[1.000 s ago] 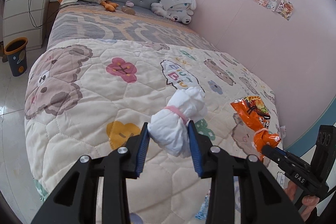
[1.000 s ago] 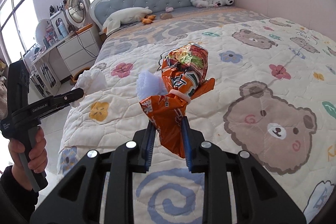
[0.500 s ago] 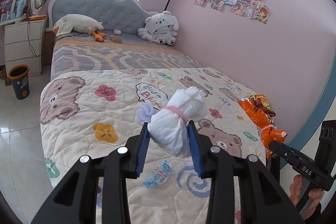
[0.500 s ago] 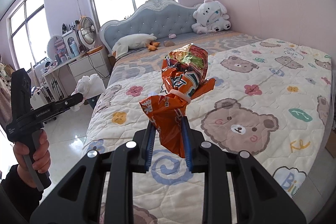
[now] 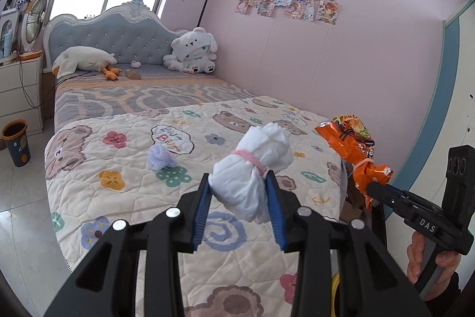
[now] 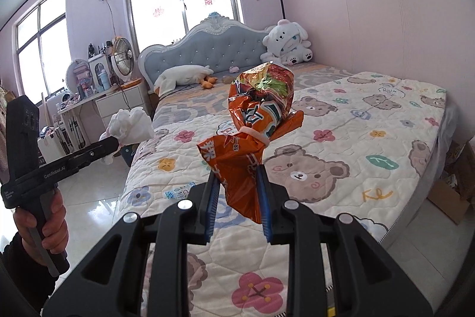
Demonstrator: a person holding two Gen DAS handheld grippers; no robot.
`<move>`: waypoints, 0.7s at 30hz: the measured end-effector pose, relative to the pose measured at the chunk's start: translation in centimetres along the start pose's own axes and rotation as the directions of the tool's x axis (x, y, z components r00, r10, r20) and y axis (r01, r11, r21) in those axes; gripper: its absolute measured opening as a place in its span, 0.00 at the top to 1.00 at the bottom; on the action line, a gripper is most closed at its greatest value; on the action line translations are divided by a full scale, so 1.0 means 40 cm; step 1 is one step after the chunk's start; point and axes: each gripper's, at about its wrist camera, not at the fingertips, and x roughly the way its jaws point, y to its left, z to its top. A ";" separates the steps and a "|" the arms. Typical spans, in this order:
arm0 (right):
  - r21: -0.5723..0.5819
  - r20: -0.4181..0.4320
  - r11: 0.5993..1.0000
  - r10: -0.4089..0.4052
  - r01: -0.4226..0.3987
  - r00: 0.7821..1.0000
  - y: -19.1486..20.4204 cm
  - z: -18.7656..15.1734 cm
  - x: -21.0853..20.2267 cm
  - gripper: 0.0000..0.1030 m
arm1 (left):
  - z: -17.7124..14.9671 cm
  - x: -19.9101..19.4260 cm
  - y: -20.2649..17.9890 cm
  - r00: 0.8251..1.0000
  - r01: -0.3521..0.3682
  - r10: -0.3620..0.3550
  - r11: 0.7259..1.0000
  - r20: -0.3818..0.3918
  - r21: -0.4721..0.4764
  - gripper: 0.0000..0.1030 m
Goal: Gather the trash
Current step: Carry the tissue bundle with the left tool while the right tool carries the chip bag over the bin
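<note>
Both grippers pulled back and up from the quilted cartoon-bear bedspread (image 5: pixel 124 156): a second ago each camera was close over it, now the whole bed, the pink wall and the ceiling edge show. The white crumpled tissue bundle tied with a pink band (image 5: pixel 252 171) in the left gripper (image 5: pixel 240 210) and the orange crinkled foil snack bag tied with a pink band (image 6: pixel 252 138) in the right gripper (image 6: pixel 237 205) went up with them, off the quilt. A small lilac fluffy ball (image 5: pixel 160 158) left on the quilt came into the left wrist view, and a blue-white flat wrapper (image 6: pixel 179 189) near the bed's foot edge entered the right wrist view.
</note>
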 end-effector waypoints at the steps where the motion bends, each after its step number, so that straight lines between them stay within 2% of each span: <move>1: 0.004 0.002 1.000 -0.006 0.006 1.000 -0.008 -0.008 -0.019 0.77 | -0.005 -0.005 -0.017 1.000 0.008 -0.008 1.000 0.003 0.009 0.67; 10: 0.059 -0.007 0.994 -0.091 0.092 0.996 -0.099 -0.100 -0.179 0.77 | -0.076 -0.025 -0.191 0.993 0.117 -0.116 0.987 -0.011 0.106 0.67; 21: 0.140 -0.012 0.974 -0.176 0.176 0.984 -0.206 -0.241 -0.388 0.77 | -0.178 -0.010 -0.384 0.969 0.243 -0.229 0.947 -0.090 0.211 0.67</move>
